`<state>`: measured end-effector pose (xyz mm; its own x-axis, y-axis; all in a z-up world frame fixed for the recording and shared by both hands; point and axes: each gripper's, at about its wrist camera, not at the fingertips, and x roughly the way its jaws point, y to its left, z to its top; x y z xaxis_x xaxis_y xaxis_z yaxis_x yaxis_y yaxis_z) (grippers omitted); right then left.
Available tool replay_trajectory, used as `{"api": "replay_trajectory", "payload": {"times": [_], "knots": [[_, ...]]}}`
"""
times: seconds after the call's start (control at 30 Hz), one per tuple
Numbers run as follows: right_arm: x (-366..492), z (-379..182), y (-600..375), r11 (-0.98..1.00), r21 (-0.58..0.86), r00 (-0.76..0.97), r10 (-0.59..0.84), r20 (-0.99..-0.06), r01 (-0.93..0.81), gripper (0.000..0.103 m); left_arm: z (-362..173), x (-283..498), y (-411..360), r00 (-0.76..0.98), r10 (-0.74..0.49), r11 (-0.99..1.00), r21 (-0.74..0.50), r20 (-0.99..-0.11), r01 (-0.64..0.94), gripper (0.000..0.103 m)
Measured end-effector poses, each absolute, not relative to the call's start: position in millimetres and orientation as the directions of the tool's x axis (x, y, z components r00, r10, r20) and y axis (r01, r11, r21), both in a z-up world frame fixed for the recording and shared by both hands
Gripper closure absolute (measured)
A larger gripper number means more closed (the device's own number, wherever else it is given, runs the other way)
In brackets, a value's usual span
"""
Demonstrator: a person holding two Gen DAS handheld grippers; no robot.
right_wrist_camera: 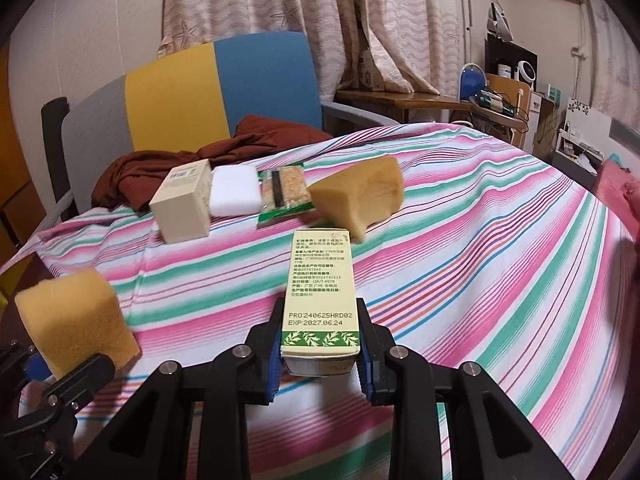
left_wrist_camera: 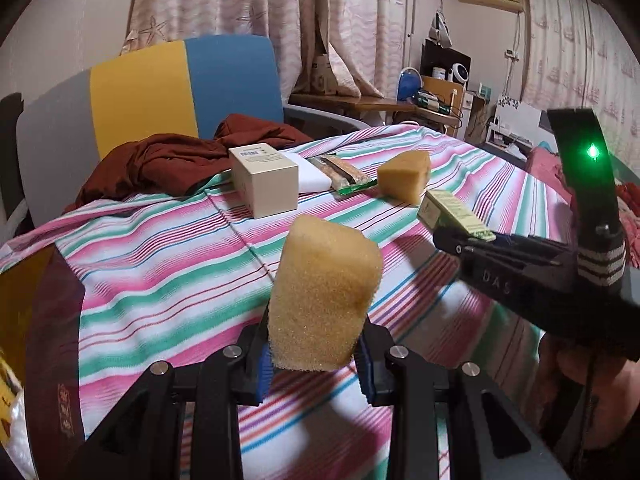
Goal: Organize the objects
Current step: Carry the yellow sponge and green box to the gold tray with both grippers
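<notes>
Carrying step: my left tongs (left_wrist_camera: 316, 354) clench a yellow sponge (left_wrist_camera: 324, 296); my right tongs (right_wrist_camera: 320, 356) clench a printed carton (right_wrist_camera: 320, 292). Both hang above the striped bed (right_wrist_camera: 480, 260). Next, judged: set them beside the row (right_wrist_camera: 224, 196) at eleven o'clock.

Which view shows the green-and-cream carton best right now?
Right wrist view: the carton lies lengthwise in the right gripper, printed face and dates readable. Left wrist view shows only the carton's far end from the side, text unreadable.
</notes>
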<state>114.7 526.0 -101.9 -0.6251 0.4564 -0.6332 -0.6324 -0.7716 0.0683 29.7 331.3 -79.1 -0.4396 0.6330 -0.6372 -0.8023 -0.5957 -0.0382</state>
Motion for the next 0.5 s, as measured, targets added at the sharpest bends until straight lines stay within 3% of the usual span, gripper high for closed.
{"api": "replay_trajectory", "payload": {"times": [0.5], "knots": [[113,-100,464,-0.839,0.090,-0.656,0.348,-0.670,-0.537,0.073,-60,42,271,-0.436,0.651,-0.619,-0.102,-0.621,-0.778,0.070]]}}
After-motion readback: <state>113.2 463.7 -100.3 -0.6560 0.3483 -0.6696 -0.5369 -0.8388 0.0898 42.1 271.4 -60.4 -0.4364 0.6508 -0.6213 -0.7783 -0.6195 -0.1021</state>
